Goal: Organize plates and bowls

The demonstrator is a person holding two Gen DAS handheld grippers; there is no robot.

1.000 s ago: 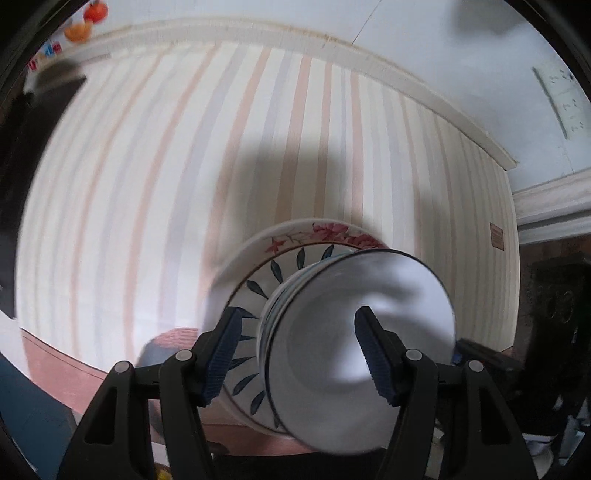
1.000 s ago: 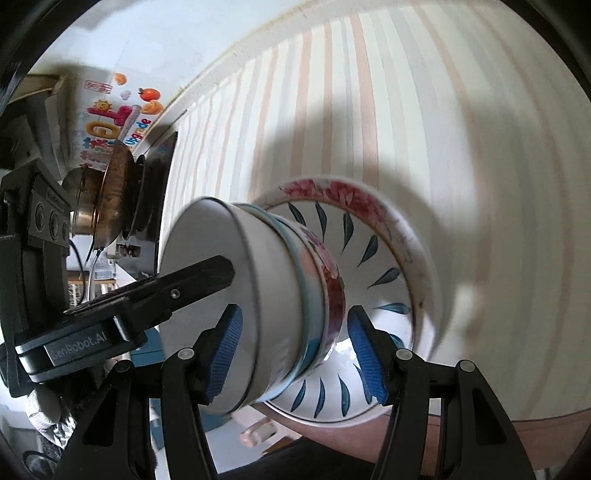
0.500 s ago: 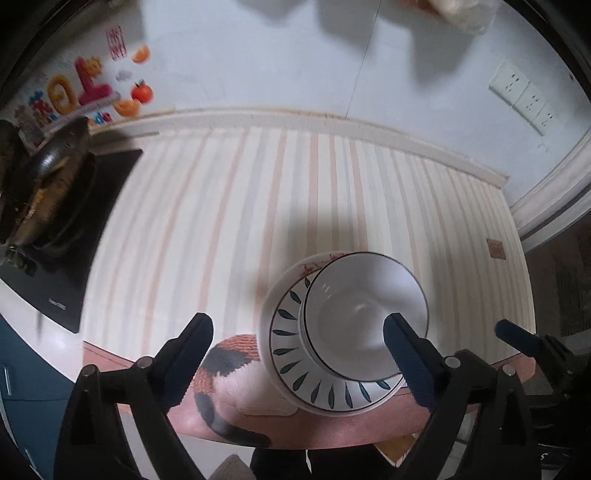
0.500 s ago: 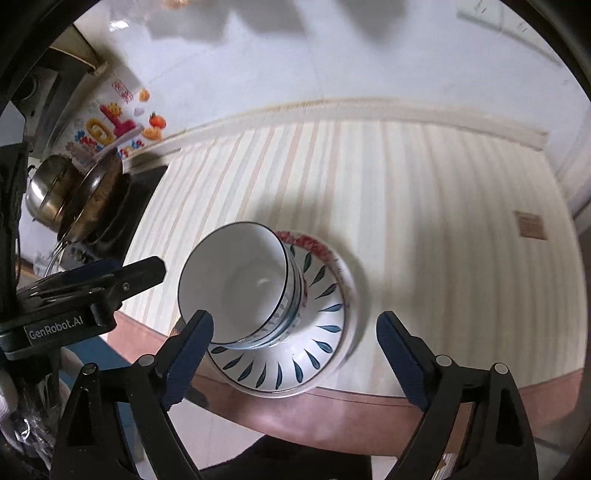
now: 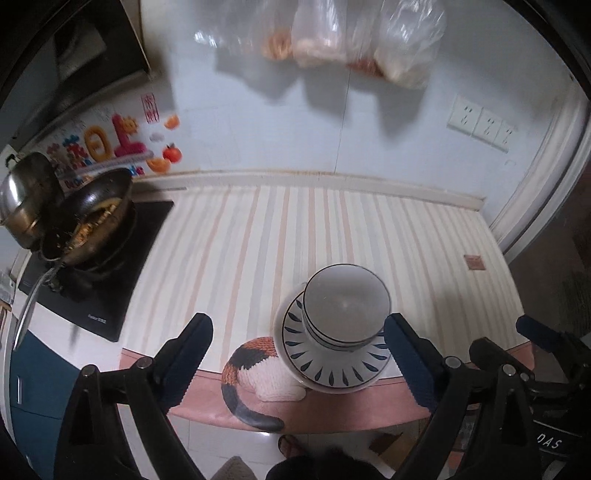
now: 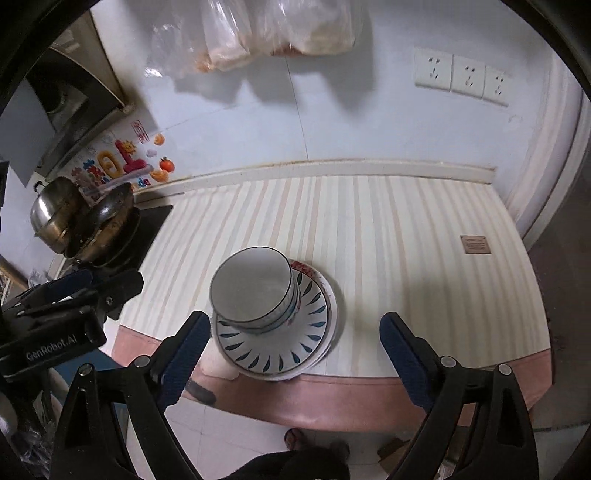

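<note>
A stack of white bowls (image 5: 345, 302) (image 6: 253, 286) sits on a stack of plates; the top plate (image 5: 332, 360) (image 6: 277, 347) has blue leaf marks, and a red-flowered plate rim (image 6: 306, 267) shows beneath. The stack stands on the striped counter (image 5: 258, 251) near its front edge. My left gripper (image 5: 299, 354) is open and empty, held high and back from the stack. My right gripper (image 6: 295, 350) is open and empty too, above the front edge. Each gripper shows in the other's view: the right one (image 5: 546, 339) and the left one (image 6: 66, 295).
A cat-shaped knitted cloth (image 5: 255, 369) lies at the counter's front edge, left of the plates. A black hob (image 5: 96, 266) with a wok (image 5: 92, 218) and a steel pot (image 5: 26, 199) is at the left. Plastic bags (image 5: 351, 33) hang on the wall. Sockets (image 6: 465, 79) are at the right.
Both grippers opened, let go of the bowl stack and pulled up and back from it. The bowls and plates now rest level on the counter.
</note>
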